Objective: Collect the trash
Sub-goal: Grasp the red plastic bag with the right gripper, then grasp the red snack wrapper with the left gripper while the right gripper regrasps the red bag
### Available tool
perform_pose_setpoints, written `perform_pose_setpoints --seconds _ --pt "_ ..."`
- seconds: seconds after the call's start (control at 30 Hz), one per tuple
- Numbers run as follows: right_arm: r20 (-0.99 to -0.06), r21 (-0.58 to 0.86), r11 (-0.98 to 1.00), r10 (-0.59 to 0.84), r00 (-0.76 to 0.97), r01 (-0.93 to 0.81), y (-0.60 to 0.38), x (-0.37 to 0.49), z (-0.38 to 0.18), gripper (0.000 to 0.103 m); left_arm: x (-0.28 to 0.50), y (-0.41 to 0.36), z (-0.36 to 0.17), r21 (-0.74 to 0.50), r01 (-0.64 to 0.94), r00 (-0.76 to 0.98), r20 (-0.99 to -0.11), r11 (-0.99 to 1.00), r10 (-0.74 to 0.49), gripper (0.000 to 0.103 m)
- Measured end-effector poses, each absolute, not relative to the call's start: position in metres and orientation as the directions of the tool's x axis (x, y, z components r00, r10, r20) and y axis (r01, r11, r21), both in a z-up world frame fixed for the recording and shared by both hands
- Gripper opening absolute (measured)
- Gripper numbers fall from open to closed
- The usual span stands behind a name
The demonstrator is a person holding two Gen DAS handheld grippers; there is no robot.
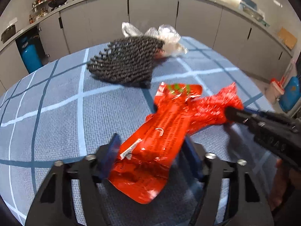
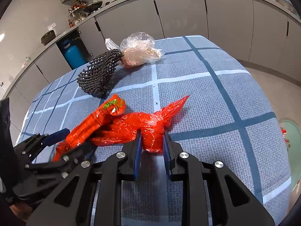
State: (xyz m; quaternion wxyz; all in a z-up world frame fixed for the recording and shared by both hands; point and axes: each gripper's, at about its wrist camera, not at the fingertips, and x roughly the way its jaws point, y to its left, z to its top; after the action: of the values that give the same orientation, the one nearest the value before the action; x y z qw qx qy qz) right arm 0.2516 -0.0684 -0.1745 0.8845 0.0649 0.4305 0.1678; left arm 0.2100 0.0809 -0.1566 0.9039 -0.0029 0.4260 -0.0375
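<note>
A crinkled orange snack wrapper lies between the blue pads of my left gripper, which press its sides and are shut on it. Its far end overlaps a knotted red plastic bag. My right gripper is shut on that bag's near lobe, just above the checked tablecloth. In the left wrist view the right gripper's dark tip meets the red bag. In the right wrist view the left gripper shows at the lower left, holding the wrapper.
A black mesh net lies farther back on the table, with a clear plastic bag of scraps touching its far end. Grey cabinets curve behind. A blue gas cylinder stands in a gap. The table edge drops off at the right.
</note>
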Motion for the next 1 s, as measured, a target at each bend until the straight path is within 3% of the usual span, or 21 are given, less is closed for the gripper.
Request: perform_pose_setpoints --seconds 0.17,0.63,0.7,0.73,0.77,0.8,0.87,0.9,1.0 --pt "-0.743 0.250 0.940 0.339 0.577 -0.231 -0.072 0.253 -0.176 0.023 0.216 0.082 -0.156 -0.013 0.050 0.634 -0.772 0.999 -0.042 0.049" --pt "-0.784 0.139 0.978 0.204 0.586 -0.154 -0.110 0.244 -0.175 0.023 0.235 0.085 -0.164 0.077 0.004 0.625 -0.779 0.997 0.057 0.048" --pt "-0.790 0.157 0.973 0.226 0.570 -0.168 -0.111 0.243 -0.175 0.028 0.233 0.079 -0.165 0.116 0.008 0.631 -0.772 0.993 0.084 0.047" --pt "-0.789 0.159 0.973 0.227 0.571 -0.167 -0.111 0.242 -0.175 0.037 0.232 0.075 -0.166 0.125 0.012 0.631 -0.771 0.992 0.090 0.047" --pt "-0.785 0.161 0.974 0.223 0.579 -0.157 -0.113 0.240 -0.175 0.059 0.232 0.074 -0.165 0.125 0.011 0.630 -0.771 0.992 0.090 0.047" --pt "-0.774 0.169 0.974 0.226 0.591 -0.151 -0.115 0.238 -0.174 0.068 0.232 0.073 -0.164 0.123 0.011 0.631 -0.771 0.992 0.088 0.047" --pt "-0.769 0.175 0.973 0.230 0.596 -0.149 -0.117 0.237 -0.172 0.071 0.232 0.074 -0.163 0.113 0.007 0.629 -0.773 0.994 0.083 0.059" --pt "-0.768 0.170 0.974 0.225 0.600 -0.147 -0.118 0.236 -0.170 0.072 0.233 0.074 -0.161 0.112 0.001 0.631 -0.771 0.994 0.086 0.071" --pt "-0.750 0.133 0.982 0.190 0.634 -0.137 -0.120 0.234 -0.159 0.078 0.232 0.072 -0.156 0.103 0.007 0.641 -0.764 0.995 0.075 0.071"
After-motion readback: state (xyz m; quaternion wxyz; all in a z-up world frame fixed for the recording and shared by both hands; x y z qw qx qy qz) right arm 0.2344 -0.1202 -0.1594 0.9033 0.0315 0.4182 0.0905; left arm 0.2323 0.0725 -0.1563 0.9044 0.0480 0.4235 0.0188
